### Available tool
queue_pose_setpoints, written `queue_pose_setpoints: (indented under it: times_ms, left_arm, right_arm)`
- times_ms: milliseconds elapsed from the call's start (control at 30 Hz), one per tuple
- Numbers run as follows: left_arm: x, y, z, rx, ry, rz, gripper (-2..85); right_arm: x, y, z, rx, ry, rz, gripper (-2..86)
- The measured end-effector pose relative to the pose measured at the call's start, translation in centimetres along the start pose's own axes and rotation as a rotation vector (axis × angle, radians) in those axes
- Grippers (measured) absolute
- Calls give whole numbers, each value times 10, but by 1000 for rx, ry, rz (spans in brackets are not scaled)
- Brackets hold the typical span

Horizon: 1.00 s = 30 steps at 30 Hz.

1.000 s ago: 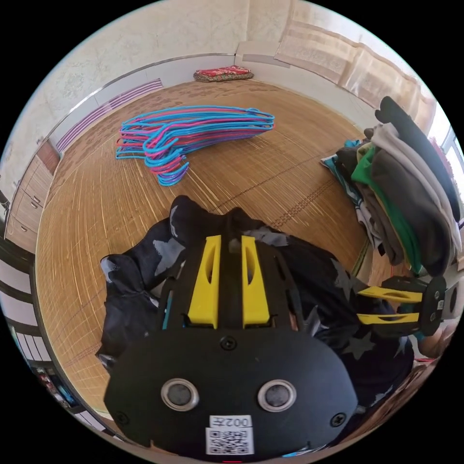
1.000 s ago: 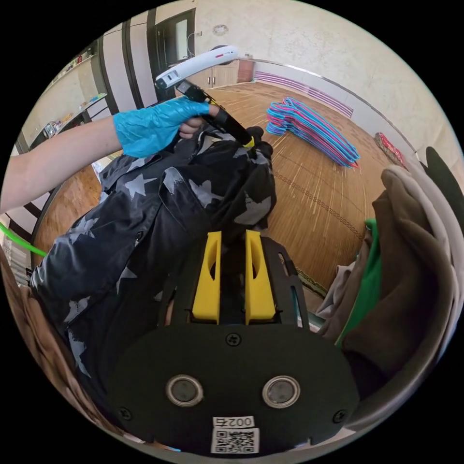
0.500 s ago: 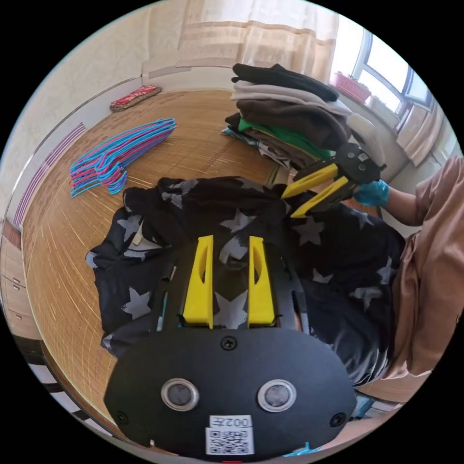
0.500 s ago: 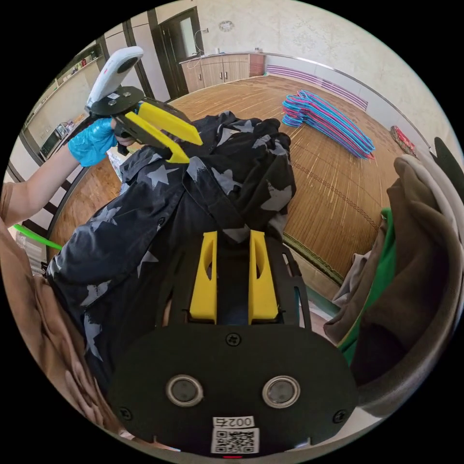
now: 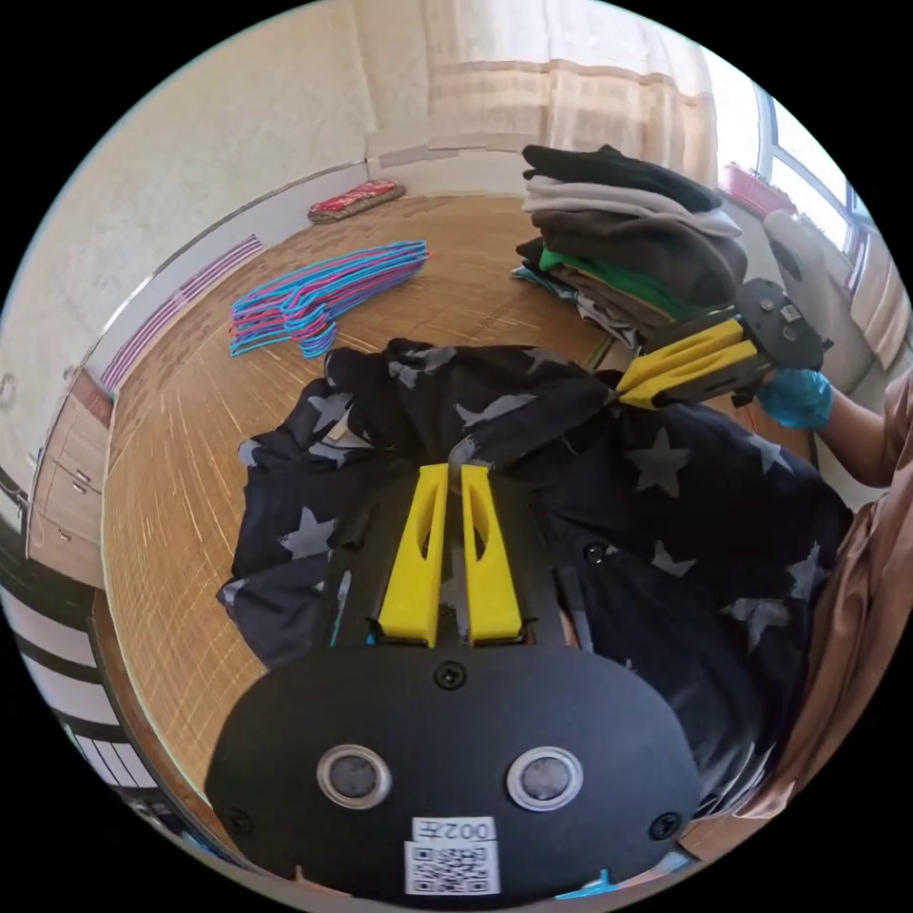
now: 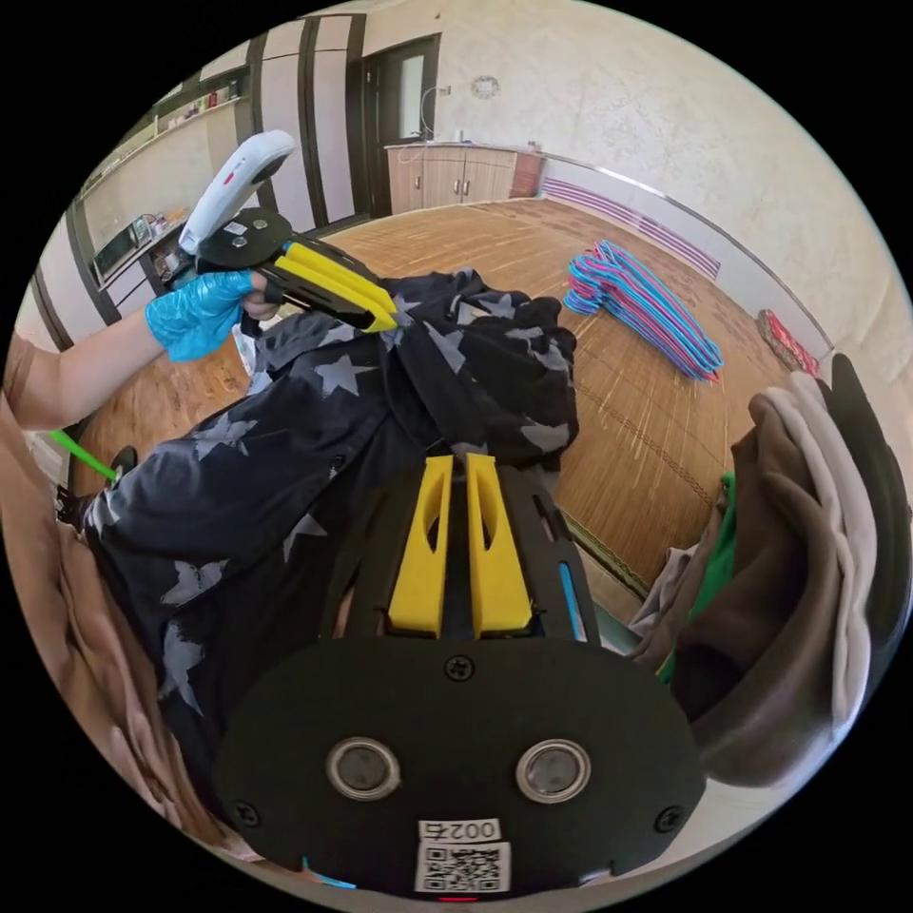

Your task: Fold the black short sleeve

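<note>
Black star-printed short-sleeve shirt [image 5: 609,495], lying crumpled at frame centre, partly over the person's lap. Left gripper [image 5: 455,471] and right gripper [image 5: 623,395] are each pinching a fold of it. Judged best: keeping both grips firm while drawing the cloth taut and level. No brand lettering is showing.

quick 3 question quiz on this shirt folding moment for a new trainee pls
1. True or false: both grippers are shut on the black star-print shirt.
2. What lies on the bamboo mat beyond the shirt? A) shoes B) pink and blue hangers C) books
3. In the left gripper view, what stands just behind the right gripper?

Key
1. True: the left gripper and right gripper each pinch a fold of it.
2. B, the hangers.
3. The stack of folded clothes.
</note>
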<state>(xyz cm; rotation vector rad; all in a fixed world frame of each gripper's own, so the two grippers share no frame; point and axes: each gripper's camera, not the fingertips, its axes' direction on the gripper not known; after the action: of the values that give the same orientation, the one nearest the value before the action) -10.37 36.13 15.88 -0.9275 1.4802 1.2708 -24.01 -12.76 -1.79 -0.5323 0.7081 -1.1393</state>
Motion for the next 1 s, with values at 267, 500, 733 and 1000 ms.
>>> queue_pose_setpoints:
  times_ms: [267,500,733,1000]
  left_arm:
    - [-10,51,3,-66,-45,-190,-13]
    - [4,65,-2,-26,25,-118,36]
    - [28,66,8,-77,-20,65,64]
    - [39,76,14,-93,-136,45,52]
  right_arm:
    - [-19,-17,24,-138,-14,0,98]
    - [-20,-21,37,-197,28,92,64]
    - [-19,-22,14,-76,13,127,-5]
    - [-20,-19,-5,32,-7,110,-8]
